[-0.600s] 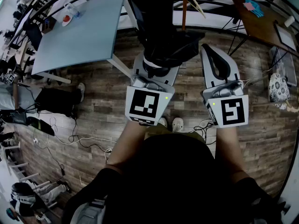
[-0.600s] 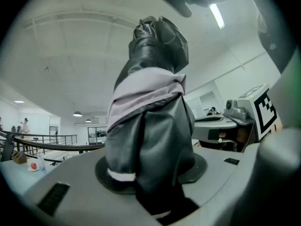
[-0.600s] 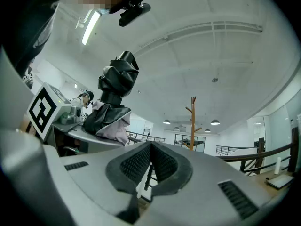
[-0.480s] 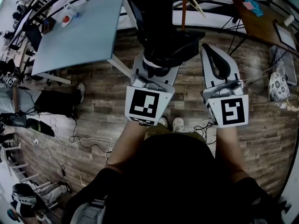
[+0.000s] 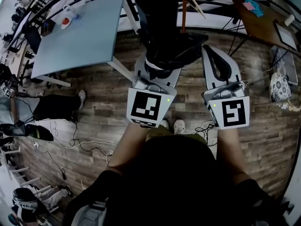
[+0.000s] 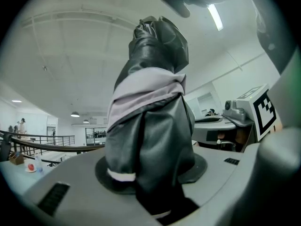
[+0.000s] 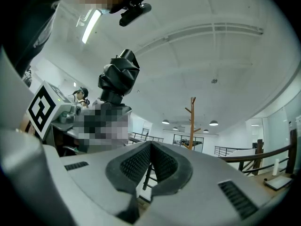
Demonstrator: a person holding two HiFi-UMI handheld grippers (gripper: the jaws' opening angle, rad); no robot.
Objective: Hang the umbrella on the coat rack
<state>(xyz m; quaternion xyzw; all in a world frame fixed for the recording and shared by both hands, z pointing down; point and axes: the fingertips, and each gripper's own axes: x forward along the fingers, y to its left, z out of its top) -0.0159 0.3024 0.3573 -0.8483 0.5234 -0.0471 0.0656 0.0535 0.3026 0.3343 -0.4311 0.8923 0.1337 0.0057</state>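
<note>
**Umbrella carried towards the rack, not yet hung**

Little is altered from half a second ago. The grey-brown plank floor [image 5: 103, 98] and the pale blue tabletop [image 5: 80, 36] are shifted slightly in the head view, and the rack's pole is now seen a touch nearer the umbrella's top. Both grippers are kept at the same spot in the frame. From this it is judged that the carry is still under way and the hanging itself is not begun.

The wooden coat rack [image 7: 192, 121] is seen as a slim, reddish-brown upright pole with short angled pegs. In the right gripper view it is set well apart, across the room.

The folded umbrella [image 6: 150, 126] is held upright. It is a thick bundle of black, faintly glossy fabric, creased into soft pleats and bound by a pale grey strap [image 6: 146, 91].

The left gripper [image 5: 157, 66] is clamped on the umbrella's lower part, the fabric bulging above its smooth grey plastic jaws.

The right gripper [image 5: 211, 53] is closed on nothing, its ridged black rubber pads met at the tips.
</note>
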